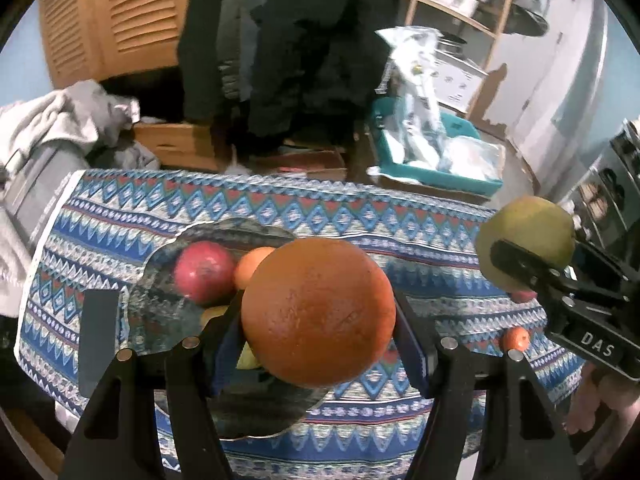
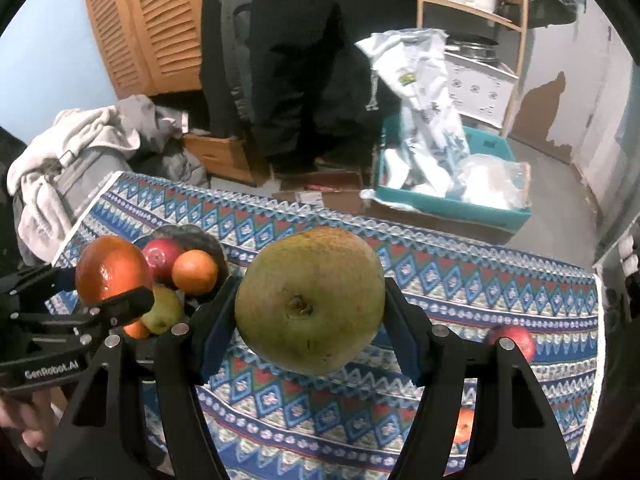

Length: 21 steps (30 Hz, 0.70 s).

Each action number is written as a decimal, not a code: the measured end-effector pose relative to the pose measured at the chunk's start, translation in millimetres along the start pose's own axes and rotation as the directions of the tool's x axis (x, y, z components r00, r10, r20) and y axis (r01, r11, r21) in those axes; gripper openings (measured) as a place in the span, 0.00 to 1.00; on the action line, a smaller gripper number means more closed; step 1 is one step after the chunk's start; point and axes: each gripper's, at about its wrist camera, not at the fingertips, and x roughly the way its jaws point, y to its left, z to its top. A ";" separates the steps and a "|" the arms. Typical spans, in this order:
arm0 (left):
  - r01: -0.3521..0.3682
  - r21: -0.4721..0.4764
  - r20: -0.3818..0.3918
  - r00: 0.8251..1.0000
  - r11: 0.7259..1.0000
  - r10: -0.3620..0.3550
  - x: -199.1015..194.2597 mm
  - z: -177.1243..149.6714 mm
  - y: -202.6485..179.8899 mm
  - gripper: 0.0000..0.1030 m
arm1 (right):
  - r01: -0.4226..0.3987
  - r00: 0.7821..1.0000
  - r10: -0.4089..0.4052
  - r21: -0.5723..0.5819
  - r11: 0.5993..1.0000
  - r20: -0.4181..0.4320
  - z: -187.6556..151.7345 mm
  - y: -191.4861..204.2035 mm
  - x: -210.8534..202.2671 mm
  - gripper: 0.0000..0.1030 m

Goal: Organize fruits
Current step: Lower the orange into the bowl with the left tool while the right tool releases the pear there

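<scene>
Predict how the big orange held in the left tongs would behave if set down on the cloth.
The orange looks round, so it would likely roll on the flat cloth. Its pebbled rind probably grips well. It fills the left tongs, so it is probably fairly heavy.

Both wrist views look steeply down, sharing the patterned tablecloth [image 1: 120, 216].

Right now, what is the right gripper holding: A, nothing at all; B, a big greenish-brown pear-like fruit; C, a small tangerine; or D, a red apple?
B: in the right wrist view the right gripper has its pads pressed on either side of a large greenish-brown fruit, held above the patterned tablecloth.
</scene>
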 end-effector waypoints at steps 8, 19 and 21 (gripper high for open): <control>-0.035 -0.079 -0.028 0.999 0.996 0.033 11.5 -3.9 49.4 0.67 | -0.049 0.998 0.048 -0.028 0.998 -0.041 6.7 33.1 30.0 0.67; -0.105 -0.141 -0.073 0.993 0.984 0.096 29.3 -17.0 107.1 0.67 | -0.098 0.990 0.088 -0.083 0.992 -0.111 6.0 75.0 72.4 0.67; -0.111 -0.150 -0.084 0.991 0.982 0.099 32.1 -19.1 113.7 0.67 | -0.106 0.988 0.094 -0.094 0.990 -0.123 5.3 82.0 78.9 0.67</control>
